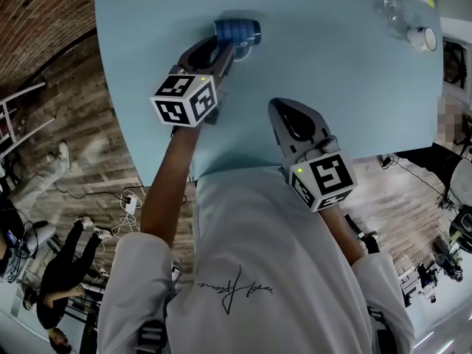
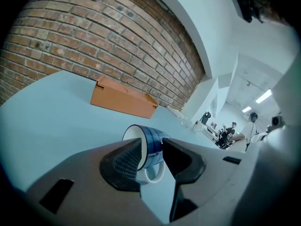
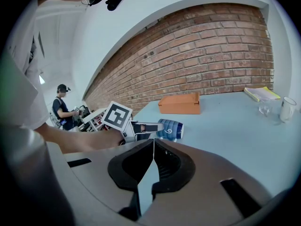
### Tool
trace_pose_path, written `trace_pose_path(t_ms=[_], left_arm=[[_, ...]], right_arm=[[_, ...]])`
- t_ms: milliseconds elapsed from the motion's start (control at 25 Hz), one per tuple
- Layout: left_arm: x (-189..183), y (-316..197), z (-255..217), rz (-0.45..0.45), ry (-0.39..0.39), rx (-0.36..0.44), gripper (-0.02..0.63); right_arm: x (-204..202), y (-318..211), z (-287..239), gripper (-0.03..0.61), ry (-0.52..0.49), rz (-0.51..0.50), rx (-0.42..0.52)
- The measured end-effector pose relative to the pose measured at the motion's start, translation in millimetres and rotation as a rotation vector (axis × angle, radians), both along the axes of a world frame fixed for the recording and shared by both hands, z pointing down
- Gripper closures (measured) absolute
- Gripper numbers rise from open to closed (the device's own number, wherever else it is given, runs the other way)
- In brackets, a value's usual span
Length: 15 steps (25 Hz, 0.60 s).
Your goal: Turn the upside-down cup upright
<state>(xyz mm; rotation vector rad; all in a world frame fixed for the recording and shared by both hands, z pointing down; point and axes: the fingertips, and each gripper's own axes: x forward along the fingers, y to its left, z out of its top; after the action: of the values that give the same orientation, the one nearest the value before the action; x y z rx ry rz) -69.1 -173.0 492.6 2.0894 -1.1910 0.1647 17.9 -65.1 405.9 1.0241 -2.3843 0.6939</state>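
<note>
Lying on its side on the bench (image 1: pixel 332 72), toward 11 o'clock in head view, the cup (image 1: pixel 237 31) sits at the tips of the left tool (image 1: pixel 226 50). Its 2 jaws are released and spread, pressing nothing. Right tool (image 1: pixel 280 113) is clenched empty near 6 o'clock.

Risk: a nudge could roll the rounded cup away, and a rim-only pinch may slip.

Left gripper view alone shows the mouth facing 10 o'clock and the handle at 6 o'clock. Right gripper view shows a painted swirl.

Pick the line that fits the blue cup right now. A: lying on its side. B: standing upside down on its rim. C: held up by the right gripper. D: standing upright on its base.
A: the blue cup lies on its side on the table, rim facing sideways, at the tips of the open left gripper.
</note>
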Motion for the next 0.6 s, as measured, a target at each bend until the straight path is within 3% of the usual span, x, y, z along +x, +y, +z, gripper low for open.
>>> trace_pose_path(t_ms=[400, 600], left_arm=[[2.8, -0.9, -6.0, -0.001, -0.022, 0.043, 0.496], [6.2, -1.5, -10.1, -0.002, 0.003, 0.055, 0.517]], right_arm=[[0.7, 0.4, 2.8, 0.557, 0.005, 0.001, -0.01], [2.4, 0.8, 4.8, 0.557, 0.004, 0.001, -0.014]])
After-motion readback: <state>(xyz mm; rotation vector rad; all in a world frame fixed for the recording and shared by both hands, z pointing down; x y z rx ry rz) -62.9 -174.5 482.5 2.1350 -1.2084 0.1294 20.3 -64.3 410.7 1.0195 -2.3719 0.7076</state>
